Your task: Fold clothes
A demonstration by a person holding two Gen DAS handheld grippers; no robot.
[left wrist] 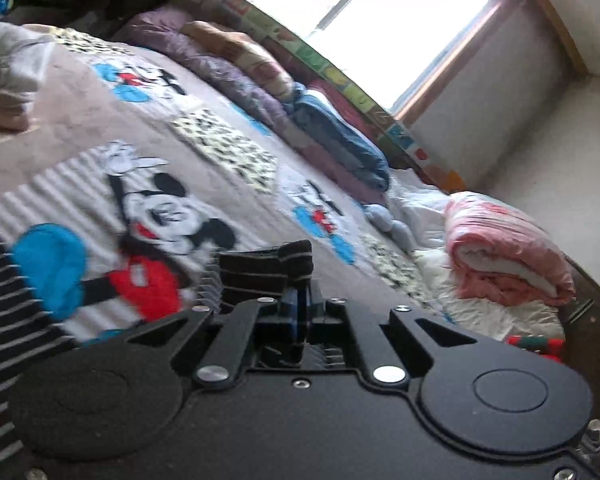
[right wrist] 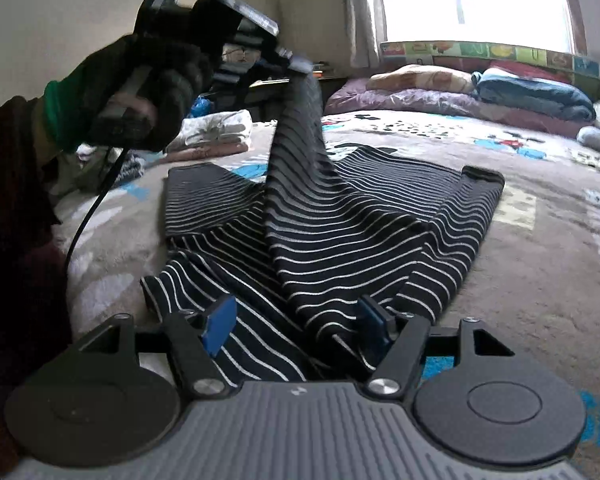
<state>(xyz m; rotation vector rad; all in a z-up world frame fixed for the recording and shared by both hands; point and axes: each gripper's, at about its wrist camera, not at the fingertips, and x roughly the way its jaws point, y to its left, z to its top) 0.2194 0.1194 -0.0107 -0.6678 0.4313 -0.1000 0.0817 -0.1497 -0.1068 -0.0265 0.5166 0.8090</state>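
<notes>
A black garment with thin white stripes, the striped top (right wrist: 340,216), lies spread over the middle of the bed (right wrist: 540,280), on a grey blanket printed with cartoon mice. In the right wrist view it fills the centre of the frame, part of it flat and one fold drawn up into a steep ridge toward the upper left.

The left tongs (right wrist: 296,65) sit at the top of that ridge, pinched tight on the cloth; a gloved hand (right wrist: 140,92) with a green cuff grips the handle at the upper left of the frame, and a black cable hangs down from it. In the left wrist view the same tongs (left wrist: 300,300) show at lower centre, their blue pads pressed together with a bunched striped edge (left wrist: 268,272) sticking out just above them.

The right tongs (right wrist: 296,320) stand wide apart at the lower centre of the right wrist view, blue fingers (right wrist: 220,326) on either side of the near edge of the top, with cloth lying between them but not clamped.

A stack of folded clothes (right wrist: 216,132) rests at the left of the bed behind the hand. Folded quilts (right wrist: 460,96) line the far side under the window (right wrist: 472,0), and a rolled pink quilt (left wrist: 504,248) lies at the right of the left wrist view
</notes>
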